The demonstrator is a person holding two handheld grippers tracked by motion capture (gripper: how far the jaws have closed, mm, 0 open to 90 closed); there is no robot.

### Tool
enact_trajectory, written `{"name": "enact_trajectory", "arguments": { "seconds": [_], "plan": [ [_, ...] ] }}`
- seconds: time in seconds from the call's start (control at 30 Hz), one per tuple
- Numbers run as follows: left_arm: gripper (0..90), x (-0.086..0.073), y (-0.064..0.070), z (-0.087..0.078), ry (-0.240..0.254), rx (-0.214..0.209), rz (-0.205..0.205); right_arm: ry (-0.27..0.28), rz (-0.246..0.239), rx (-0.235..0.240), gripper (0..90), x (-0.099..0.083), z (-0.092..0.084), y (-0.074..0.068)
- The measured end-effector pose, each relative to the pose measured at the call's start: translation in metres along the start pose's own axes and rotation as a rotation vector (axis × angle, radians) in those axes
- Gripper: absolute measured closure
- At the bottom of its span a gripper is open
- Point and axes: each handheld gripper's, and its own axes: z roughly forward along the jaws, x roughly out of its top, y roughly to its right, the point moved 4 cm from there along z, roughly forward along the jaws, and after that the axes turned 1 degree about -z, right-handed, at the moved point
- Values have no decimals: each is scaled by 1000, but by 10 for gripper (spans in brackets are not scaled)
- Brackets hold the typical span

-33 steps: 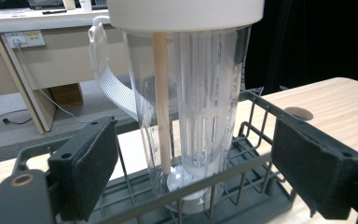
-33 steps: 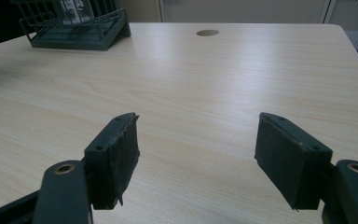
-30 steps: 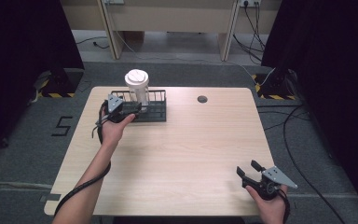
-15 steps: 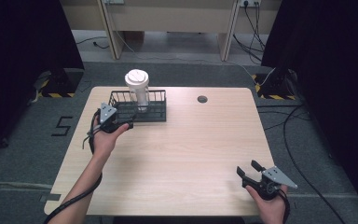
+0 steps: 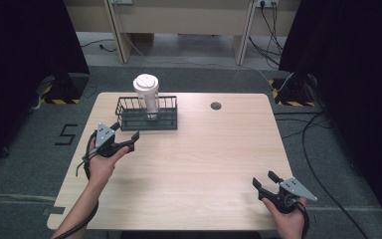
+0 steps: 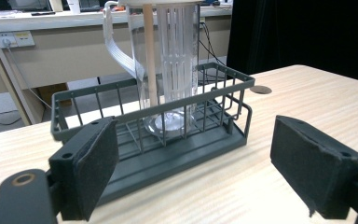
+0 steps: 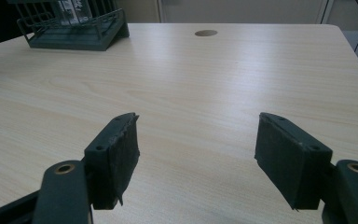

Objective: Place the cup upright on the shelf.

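Your left gripper [image 5: 126,141] sits with its jaws spread wide and nothing between them, just in front of the dark wire basket [image 5: 125,122] near the far left part of the wooden table [image 5: 199,149]. In the left gripper view its pads [image 6: 93,168] frame the basket [image 6: 223,100] without touching it. Inside the basket stands a tall clear plastic cup [image 5: 147,94] with a white lid, upright toward the middle. Your right gripper [image 5: 265,182] rests near the table's near right corner, jaws likewise parted and empty, well apart from the basket, over bare tabletop [image 7: 205,93].
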Motion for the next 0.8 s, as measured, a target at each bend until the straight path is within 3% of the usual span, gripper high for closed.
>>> {"name": "enact_trajectory", "arguments": {
  "seconds": [0.43, 0.7, 0.8],
  "plan": [
    [151, -22, 1, -35, -15, 1, 14, 0, -2, -3, 307, 0, 0, 0],
    [152, -44, 11, -54, -40, -14, 24, 0, -2, -5, 306, 0, 0, 0],
    [152, -55, 15, -59, -59, -14, 49, -2, -2, -4, 307, 0, 0, 0]
  ]
}}
